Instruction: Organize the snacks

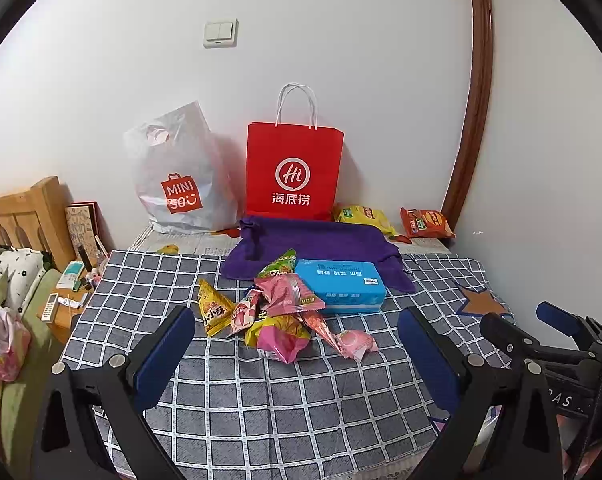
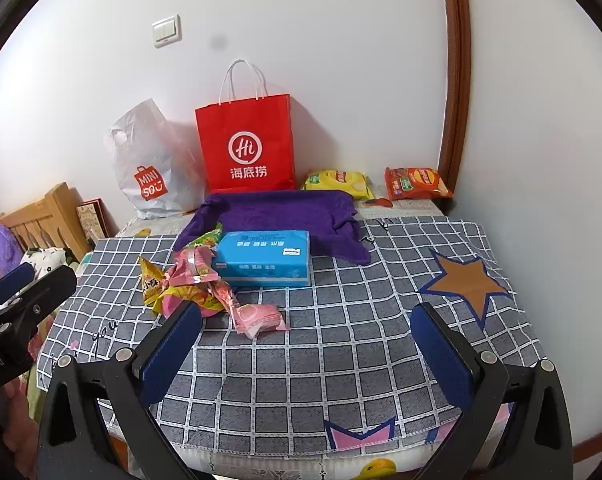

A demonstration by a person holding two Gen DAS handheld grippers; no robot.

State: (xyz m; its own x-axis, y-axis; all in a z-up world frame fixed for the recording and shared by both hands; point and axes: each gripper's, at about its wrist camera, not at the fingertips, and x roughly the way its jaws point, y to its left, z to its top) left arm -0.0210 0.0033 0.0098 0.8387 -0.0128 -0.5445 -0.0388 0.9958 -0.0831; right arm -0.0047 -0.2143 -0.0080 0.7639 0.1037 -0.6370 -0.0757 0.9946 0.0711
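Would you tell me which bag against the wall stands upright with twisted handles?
The red paper bag; the white plastic bag beside it slumps and has a cut-out handle.

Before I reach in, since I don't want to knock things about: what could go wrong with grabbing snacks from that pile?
The snack pile is a tangle of overlapping wrappers, so closing on one may drag others along. It lies against the blue tissue box, which could get nudged. The pink round snack lies close to the left finger of the open right gripper, so it could be pushed away. The left gripper is open too.
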